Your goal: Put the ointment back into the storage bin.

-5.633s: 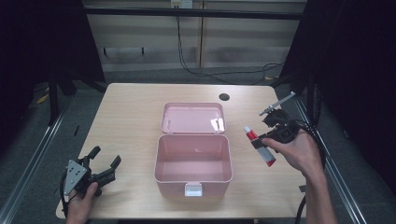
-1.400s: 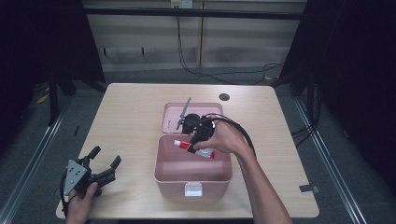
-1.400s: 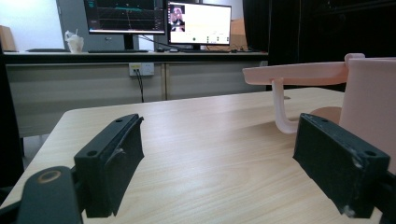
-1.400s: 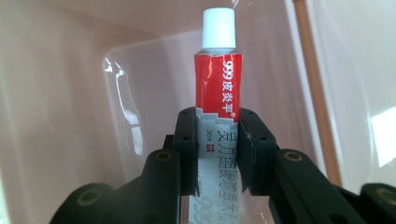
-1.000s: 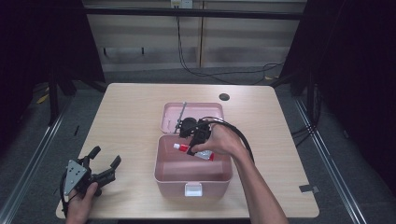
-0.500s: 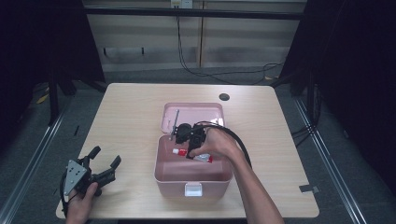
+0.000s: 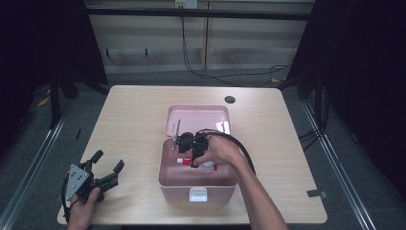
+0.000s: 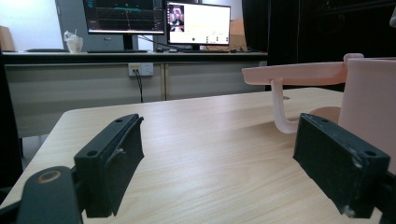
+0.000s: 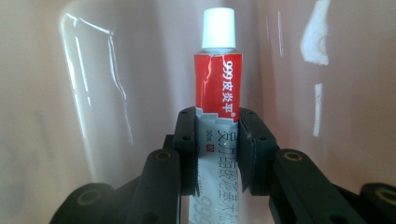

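Note:
An open pink box stands at the middle of the table, its lid laid back behind it. My right gripper reaches down inside the box, shut on a red and white ointment tube with a white cap. In the right gripper view the tube points away between the black pads, close to the glossy pink wall. My left gripper rests in a hand at the table's front left corner, open and holding nothing. Its jaws frame bare wood, with the box at the right edge.
A round cable hole sits in the tabletop behind the box. A black cable loops from the right gripper over the box's right side. Monitors stand on a desk beyond the far edge. Dark floor and rails surround the table.
My right gripper has carried the tube from the table's right side over to the box and sunk into it, shifting slightly left. The left gripper has stayed still.

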Motion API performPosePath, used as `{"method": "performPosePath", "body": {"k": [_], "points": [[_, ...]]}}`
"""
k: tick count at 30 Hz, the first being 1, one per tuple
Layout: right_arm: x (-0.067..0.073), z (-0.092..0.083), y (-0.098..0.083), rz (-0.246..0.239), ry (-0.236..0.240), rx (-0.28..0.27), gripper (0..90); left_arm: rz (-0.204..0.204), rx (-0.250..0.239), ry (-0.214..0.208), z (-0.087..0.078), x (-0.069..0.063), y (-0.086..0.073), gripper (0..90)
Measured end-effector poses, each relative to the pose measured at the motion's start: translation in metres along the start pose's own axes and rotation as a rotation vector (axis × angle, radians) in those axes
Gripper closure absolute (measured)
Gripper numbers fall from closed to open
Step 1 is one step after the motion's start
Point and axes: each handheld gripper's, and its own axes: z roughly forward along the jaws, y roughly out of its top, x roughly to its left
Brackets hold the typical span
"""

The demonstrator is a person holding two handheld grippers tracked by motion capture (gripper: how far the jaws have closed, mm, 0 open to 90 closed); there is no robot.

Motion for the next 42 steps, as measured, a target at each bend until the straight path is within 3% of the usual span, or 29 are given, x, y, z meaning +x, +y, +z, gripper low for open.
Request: {"method": "performPosePath", "body": {"k": [20,28,38,42], "points": [[0.006,0.016,0.006,-0.045,-0.018,0.028,71.2,0.002,0.0,0.0,0.0,0.0,0.0,15.6],[0.007,0.024,0.005,-0.045,-0.02,0.052,71.1,0.002,0.0,-0.001,0.0,0.0,0.0,15.6],[0.005,0.027,0.004,-0.025,-0.056,0.077,71.0,-0.002,0.0,-0.002,0.0,0.0,0.0,15.6],[0.007,0.03,0.003,-0.039,-0.055,0.074,71.0,-0.003,-0.001,-0.001,0.0,0.0,0.0,15.6]]}}
